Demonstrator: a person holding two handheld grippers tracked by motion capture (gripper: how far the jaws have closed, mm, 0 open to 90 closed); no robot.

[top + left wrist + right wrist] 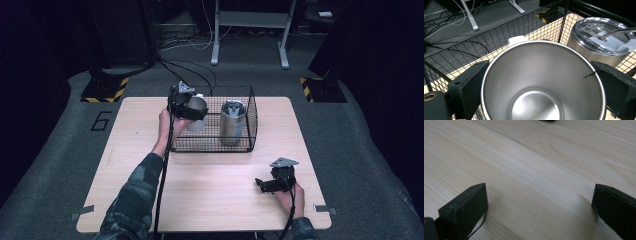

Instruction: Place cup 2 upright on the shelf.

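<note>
My left gripper [192,107] is shut on an open steel cup [196,106], held over the left part of a black wire basket [250,120]. In the left gripper view the cup [541,82] sits between the two jaws, its shiny empty inside facing the camera. A lidded steel tumbler [233,122] stands upright inside the basket to the right; its clear lid [599,35] has a metal straw. My right gripper [261,184] rests low over the wooden table [210,185] at the front right, open, with bare wood [536,182] between its jaws.
The basket sits at the table's far middle. Beyond the table lie grey carpet, cables, a white desk frame [250,30] and two black stands with yellow-striped bases [105,90]. A "6" is marked on the floor at the left.
</note>
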